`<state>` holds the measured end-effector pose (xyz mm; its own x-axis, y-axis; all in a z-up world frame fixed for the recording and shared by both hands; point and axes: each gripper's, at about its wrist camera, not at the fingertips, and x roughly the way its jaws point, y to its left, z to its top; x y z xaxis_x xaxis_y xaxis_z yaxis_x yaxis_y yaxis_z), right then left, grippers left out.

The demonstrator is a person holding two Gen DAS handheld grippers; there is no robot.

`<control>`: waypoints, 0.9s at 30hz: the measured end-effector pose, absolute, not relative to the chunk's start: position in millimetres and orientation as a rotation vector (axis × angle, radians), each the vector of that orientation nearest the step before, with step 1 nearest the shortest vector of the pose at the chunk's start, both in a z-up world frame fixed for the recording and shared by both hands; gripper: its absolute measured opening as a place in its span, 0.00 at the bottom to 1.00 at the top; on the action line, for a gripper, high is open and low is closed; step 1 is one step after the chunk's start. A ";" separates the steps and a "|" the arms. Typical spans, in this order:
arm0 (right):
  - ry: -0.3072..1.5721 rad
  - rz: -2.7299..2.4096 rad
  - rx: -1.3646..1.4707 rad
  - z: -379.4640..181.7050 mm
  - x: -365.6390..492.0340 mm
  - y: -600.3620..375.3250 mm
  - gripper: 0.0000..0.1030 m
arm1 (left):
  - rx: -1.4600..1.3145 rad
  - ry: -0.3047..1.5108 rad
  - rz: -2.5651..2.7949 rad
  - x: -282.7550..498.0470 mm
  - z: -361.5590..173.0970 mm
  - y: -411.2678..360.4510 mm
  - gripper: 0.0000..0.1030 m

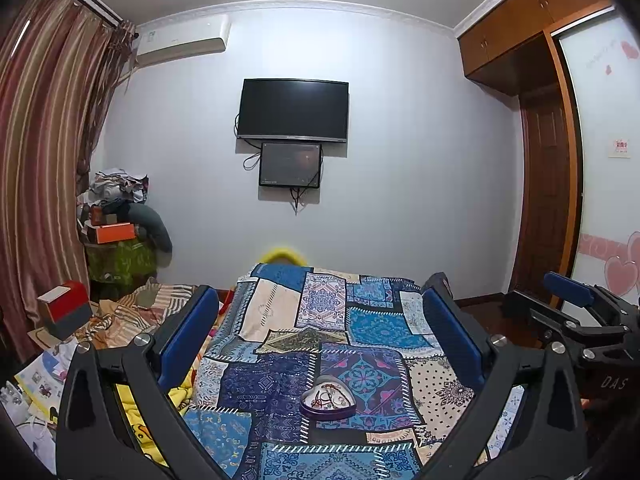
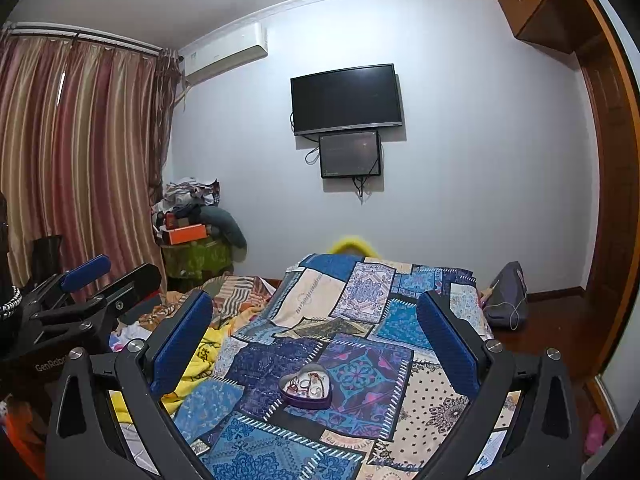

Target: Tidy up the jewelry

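On the far left, striped curtains (image 1: 44, 152) are hanging beside a heap of clothes and boxes (image 1: 116, 216) in the corner, with a red and grey box (image 1: 66, 312) sitting nearer on the cluttered bedding.

The left gripper (image 1: 320, 332) is hovering level above the patchwork bedspread (image 1: 280, 312), pointing across the bed toward the far wall. Its blue-padded fingers (image 1: 192, 336) are standing wide apart with nothing between them, and the bedspread is showing through the whole gap. Seen from the right wrist camera, this same tool is sitting off to the left, raised clear of the bedding.

The heart-shaped jewelry tin (image 1: 328, 398) is resting on the bedspread near the middle of the bed, low between the spread fingers in the left view, touching neither pad. It is lying open with a tangle of small pieces inside, too small to tell apart.

The right gripper (image 2: 316, 336) is hanging alongside in much the same pose, level and aimed at the wall, its jaws likewise spread wide and holding nothing. In its view the tin (image 2: 306, 390) is lying low between the fingers, slightly left of centre.

On the wall ahead a dark television (image 1: 293, 109) is hanging above a smaller screen (image 1: 290, 165). At the far right a wooden wardrobe (image 1: 516, 28) is framing the doorway.
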<state>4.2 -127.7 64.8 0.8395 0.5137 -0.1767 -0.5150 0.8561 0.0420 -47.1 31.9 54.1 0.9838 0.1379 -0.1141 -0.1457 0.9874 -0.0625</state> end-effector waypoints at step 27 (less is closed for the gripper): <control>0.192 0.551 -0.012 67.6 3.0 -127.1 0.99 | -0.080 0.128 0.122 -41.9 49.2 34.6 1.00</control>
<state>3.0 -127.1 67.6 0.8347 0.5190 -0.1844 -0.5213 0.8525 0.0396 -41.9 34.6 49.2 0.9843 0.1164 -0.1325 -0.1266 0.9894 -0.0713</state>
